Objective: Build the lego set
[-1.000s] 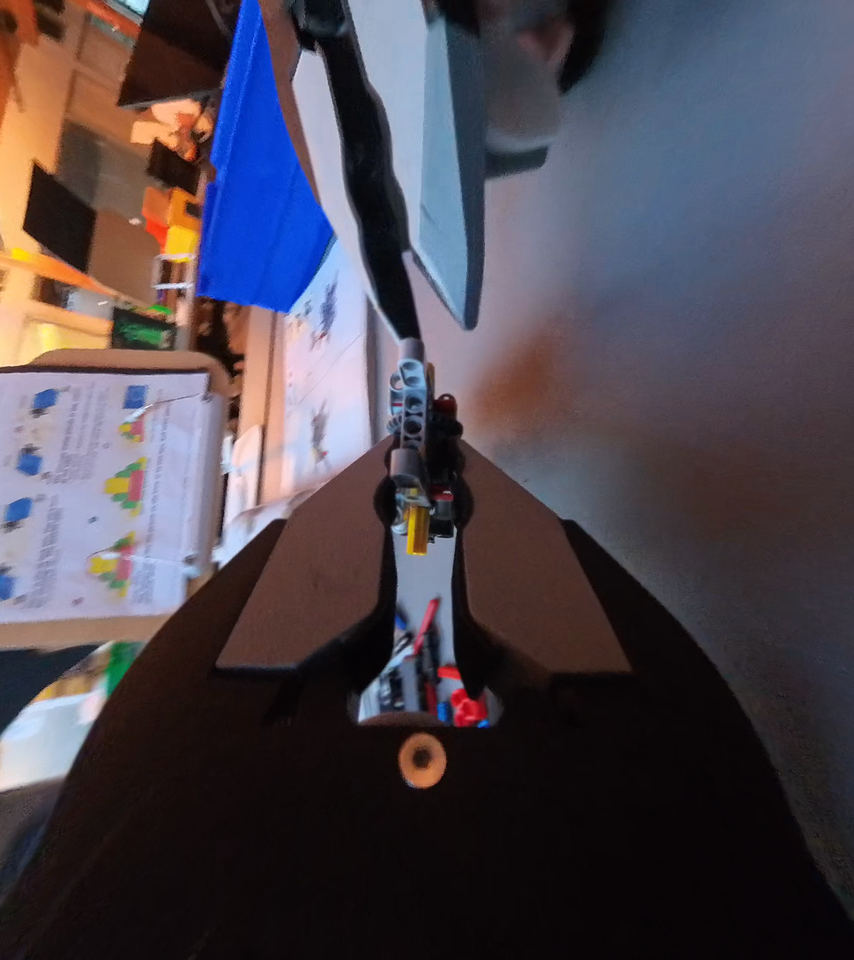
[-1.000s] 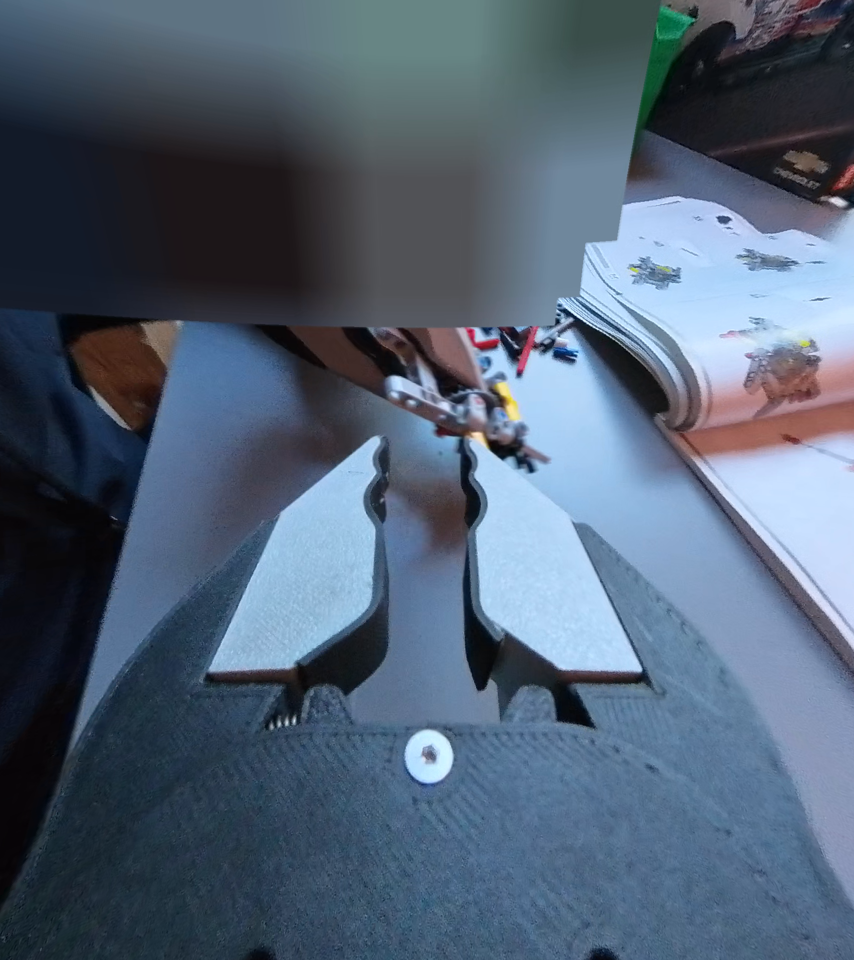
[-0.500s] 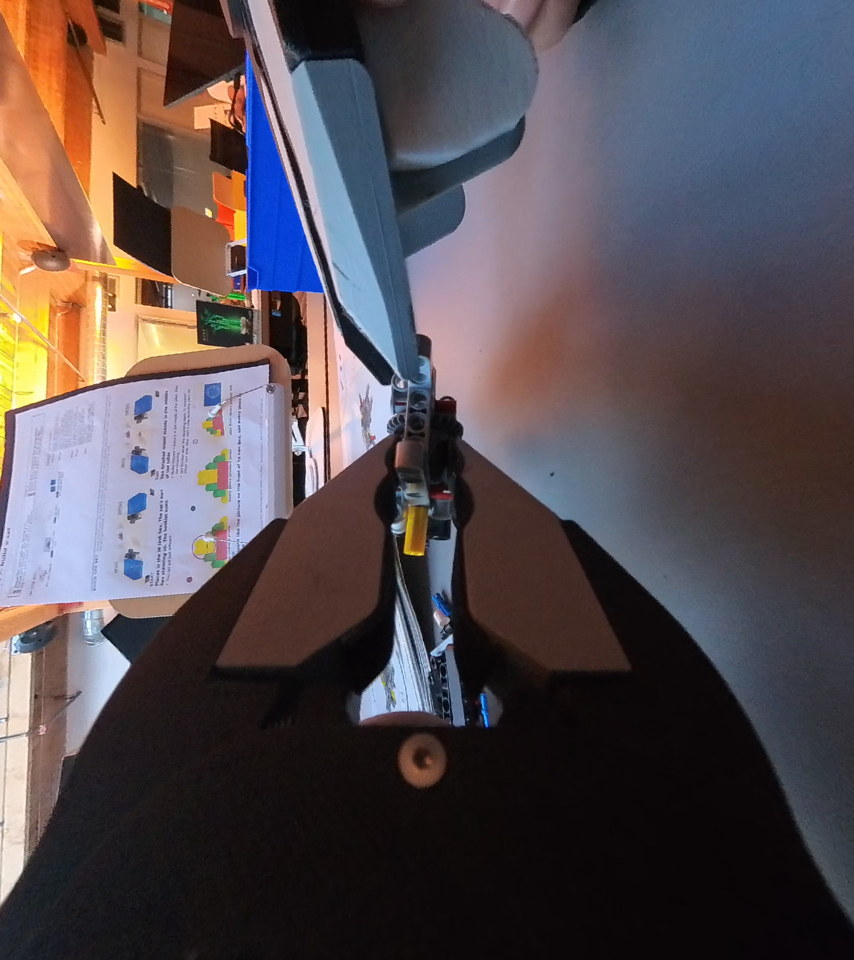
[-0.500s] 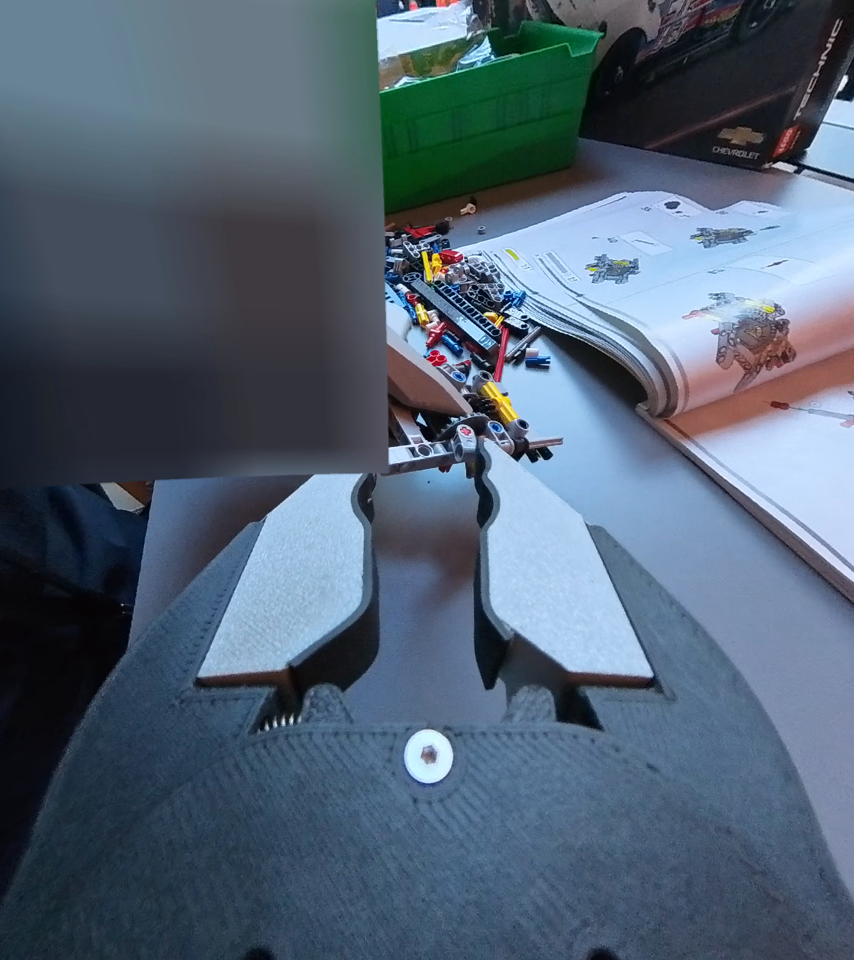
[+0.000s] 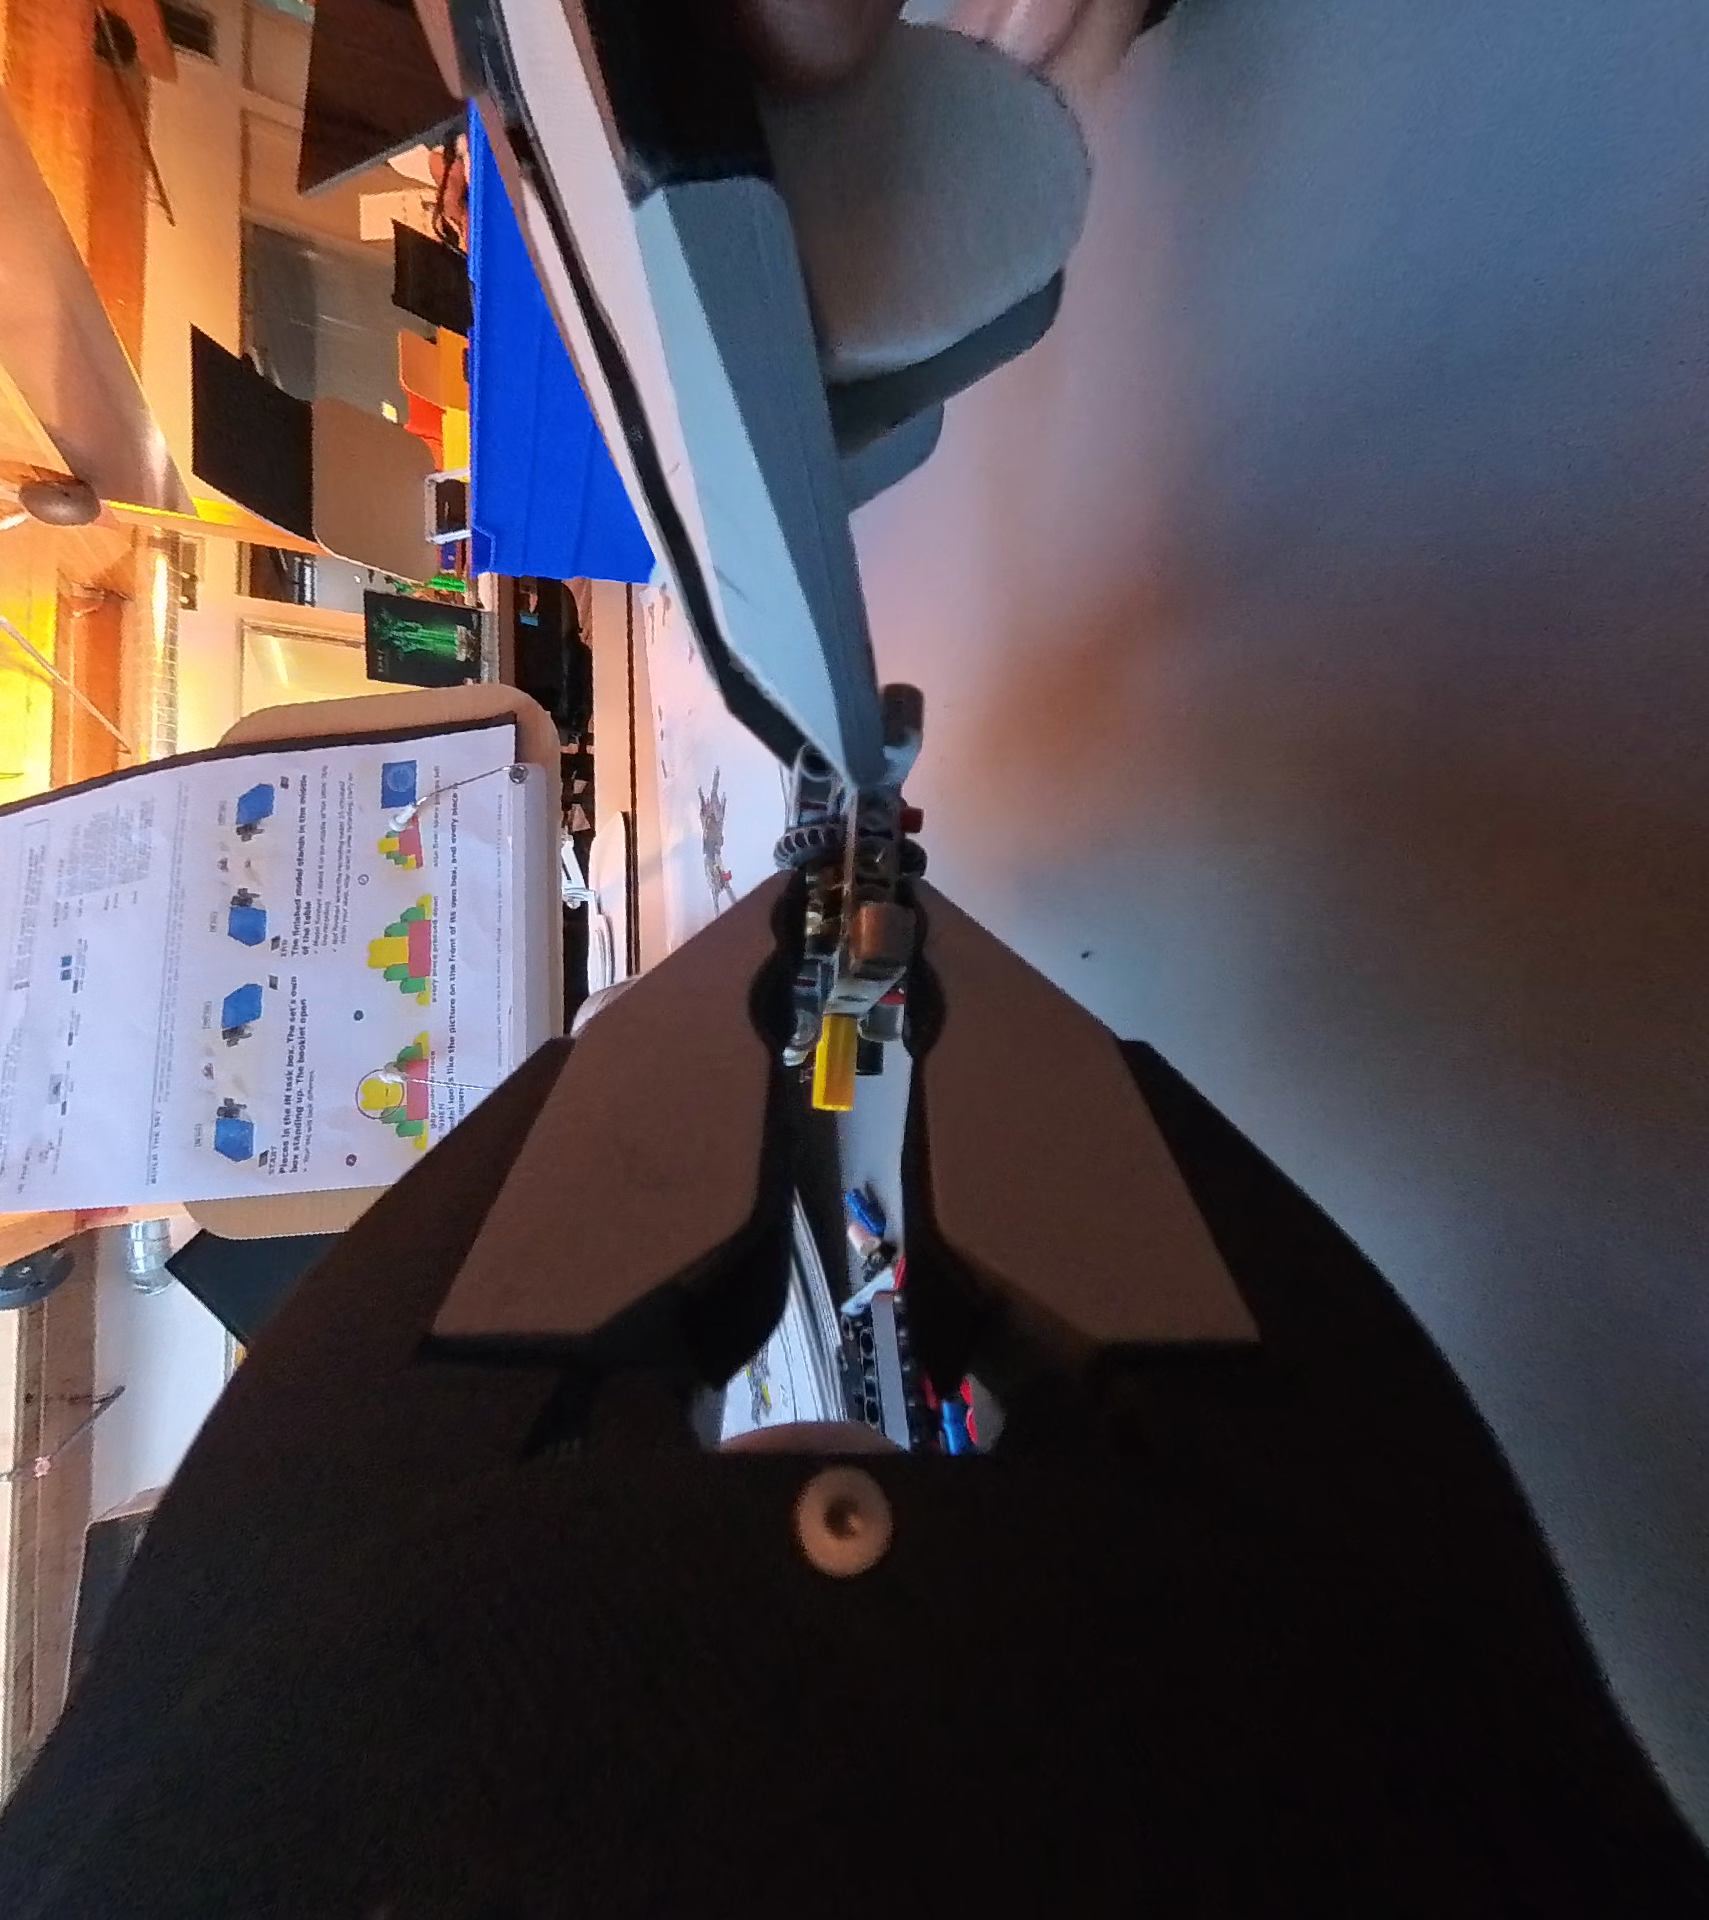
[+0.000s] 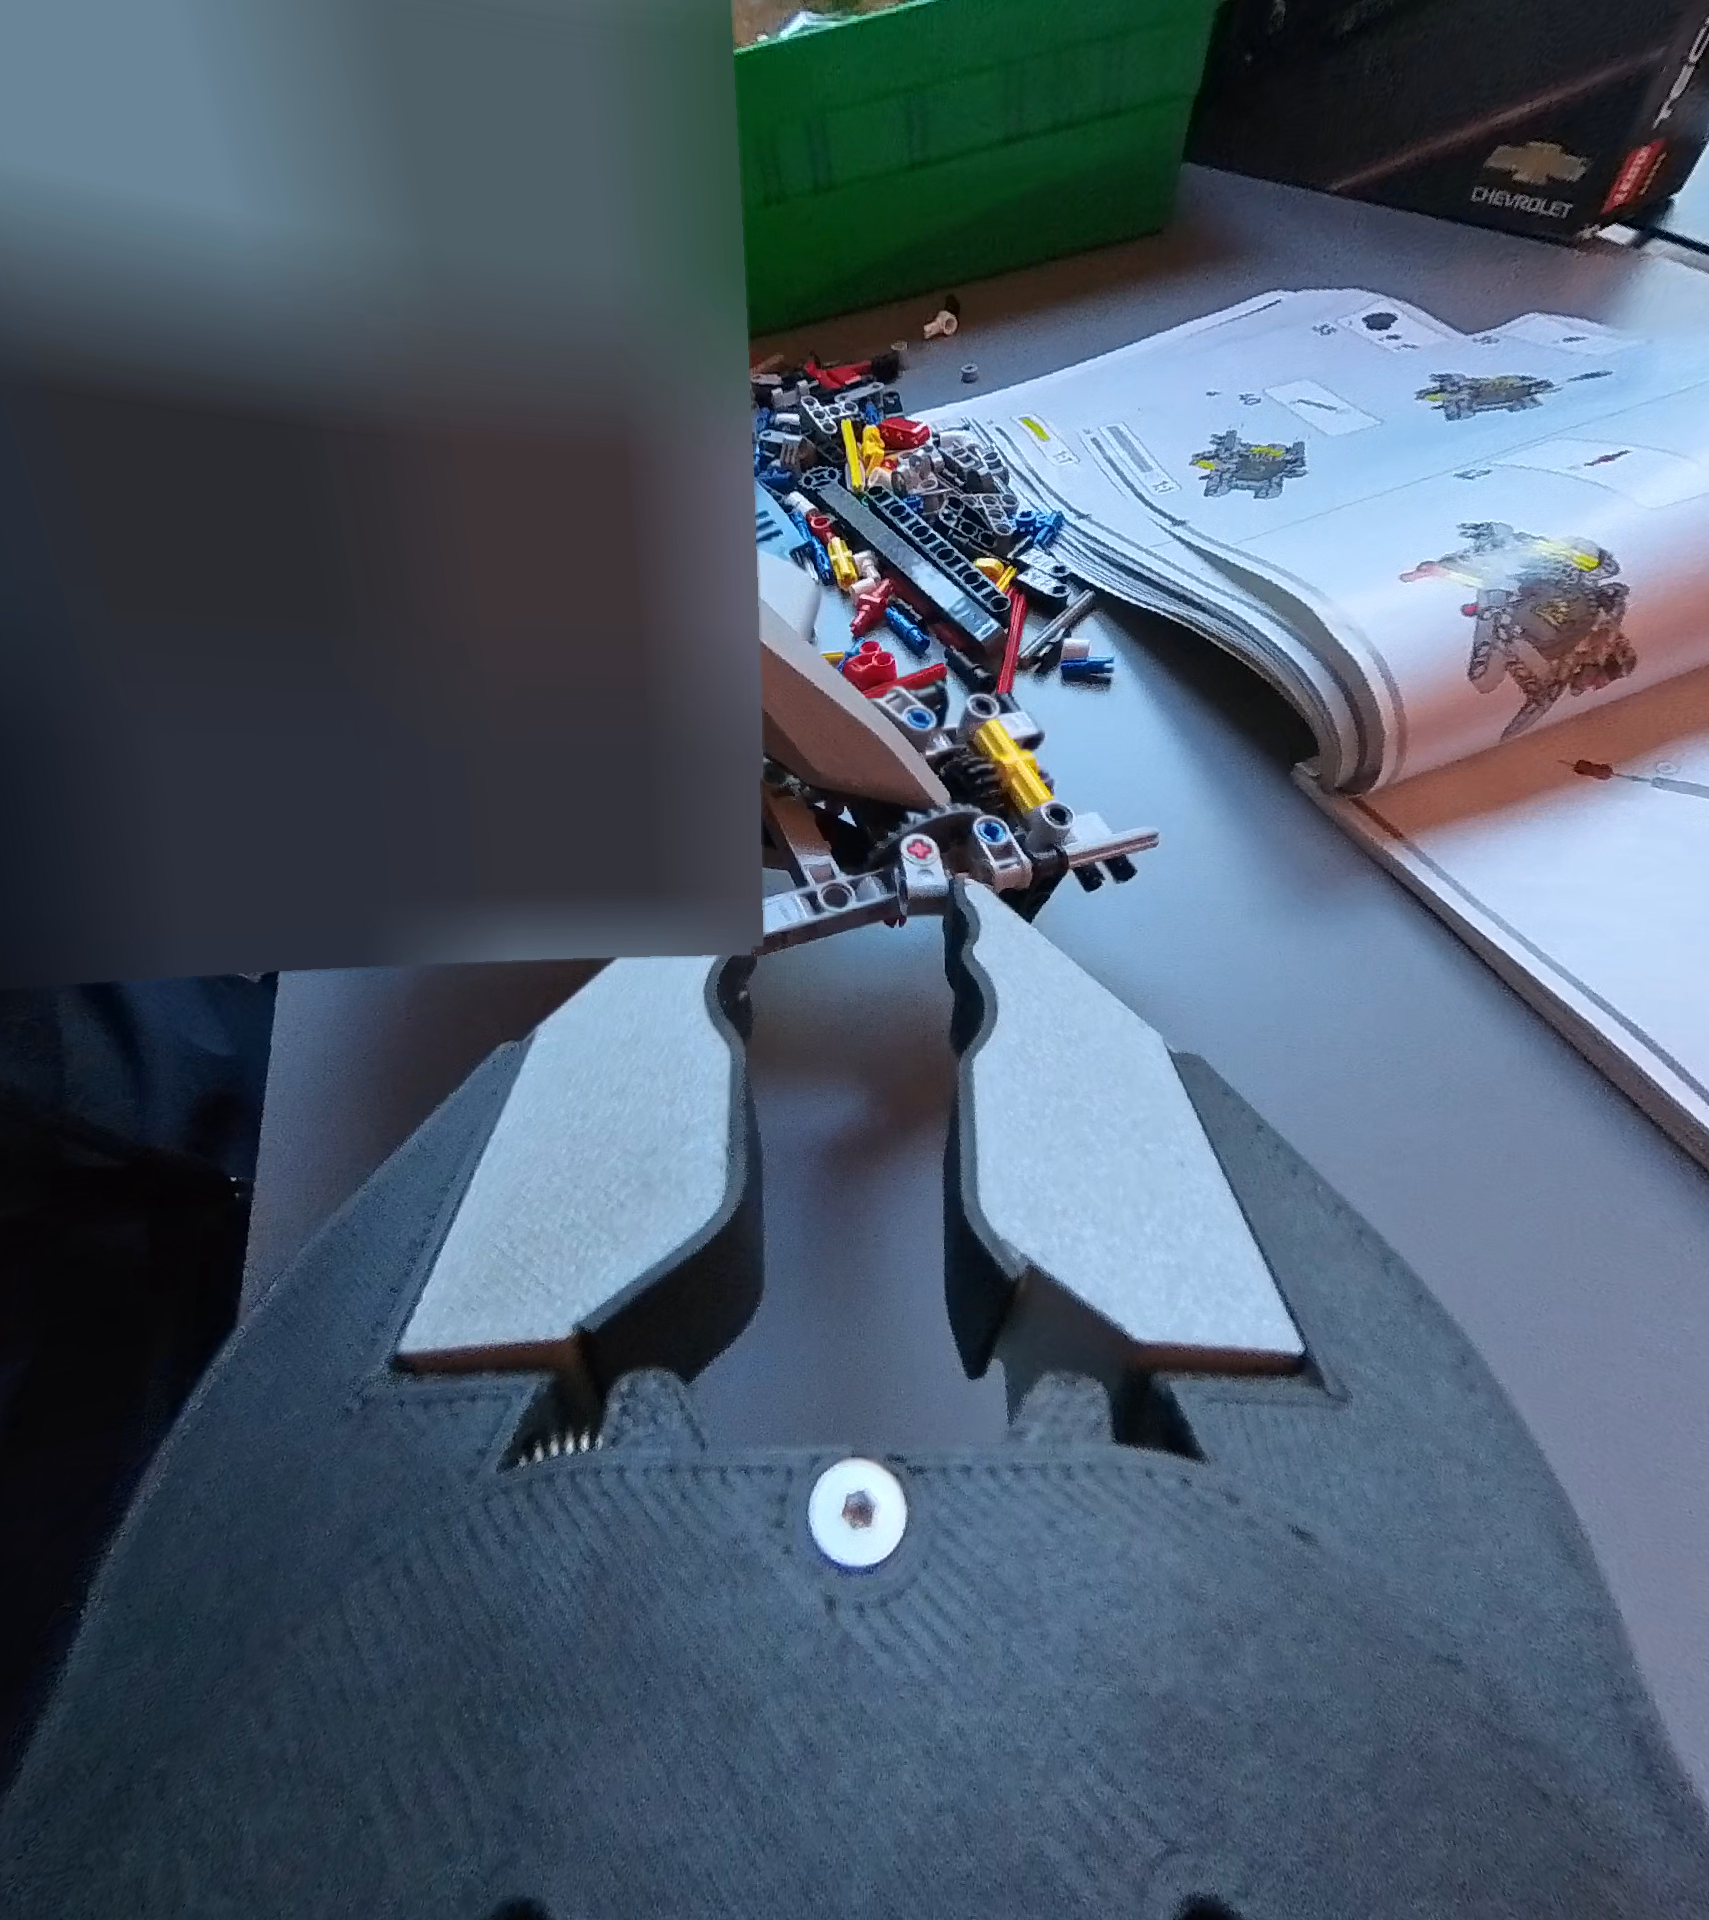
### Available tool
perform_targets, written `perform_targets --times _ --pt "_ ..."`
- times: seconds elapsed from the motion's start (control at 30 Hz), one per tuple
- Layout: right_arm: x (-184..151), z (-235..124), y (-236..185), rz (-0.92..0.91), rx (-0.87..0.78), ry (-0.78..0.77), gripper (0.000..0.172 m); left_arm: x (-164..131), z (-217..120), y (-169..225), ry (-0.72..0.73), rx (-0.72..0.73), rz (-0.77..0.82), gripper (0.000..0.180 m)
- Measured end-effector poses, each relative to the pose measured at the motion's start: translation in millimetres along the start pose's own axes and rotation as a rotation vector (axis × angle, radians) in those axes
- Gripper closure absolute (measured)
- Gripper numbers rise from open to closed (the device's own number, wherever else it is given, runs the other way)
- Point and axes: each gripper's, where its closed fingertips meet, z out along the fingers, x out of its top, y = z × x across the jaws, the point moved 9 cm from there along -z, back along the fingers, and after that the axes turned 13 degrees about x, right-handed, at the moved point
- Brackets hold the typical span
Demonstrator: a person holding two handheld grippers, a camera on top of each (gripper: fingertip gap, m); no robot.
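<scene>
Big grey table point(image 6: 1349, 1091) under everything, with a thick open instruction booklet point(image 6: 1452, 540) spread across the right side of the right wrist view. Behind that, a green plastic bin point(image 6: 954, 156) and a dark product box point(image 6: 1452, 94) at the far edge. In front of the bin, a loose heap of small building pieces point(image 6: 912, 530): black beams, red, blue and yellow pins. Off in the left wrist view, a printed sheet on a clipboard point(image 5: 237, 987), standing upright off the table edge. Left gripper point(image 5: 855, 925) pinching a small grey-and-black gear assembly point(image 6: 975, 821), pads squeezed against both sides, yellow axle piece point(image 5: 834, 1075) poking back between the fingers, whole thing held up off the table. Right gripper point(image 6: 850, 956) spread wide, gripping nothing, one fingertip point(image 6: 969, 914) right up against the grey beam end of that assembly, the other fingertip partly hidden behind a blurred patch.
</scene>
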Motion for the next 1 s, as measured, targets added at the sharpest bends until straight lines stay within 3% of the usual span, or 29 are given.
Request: perform_targets --times 0.07,0.17,0.27,0.4,0.5,0.67,1.0 --pt "-1 -4 2 -0.021 -0.055 -0.015 0.167 4 -3 0 0.035 -0.016 -0.028 0.173" --pt "1 -7 2 -0.024 -0.058 0.006 0.167 6 -2 -3 0.020 -0.015 -0.057 0.173" --pt "-1 -5 2 -0.026 -0.071 0.012 0.165 2 0 -2 0.000 -0.024 -0.055 0.174" --pt "1 -8 4 0.014 -0.028 0.061 0.136 -6 5 -2 -0.058 -0.023 -0.069 0.174" --pt "2 -7 3 0.021 0.010 0.084 0.125 -7 6 -4 -0.064 -0.012 -0.081 0.174" --pt "2 0 3 0.013 -0.046 0.033 0.135 -3 7 0 -0.061 -0.024 -0.063 0.174" --pt "0 2 8 0.094 -0.037 0.026 0.135 -2 10 3 -0.110 -0.042 -0.057 0.174"
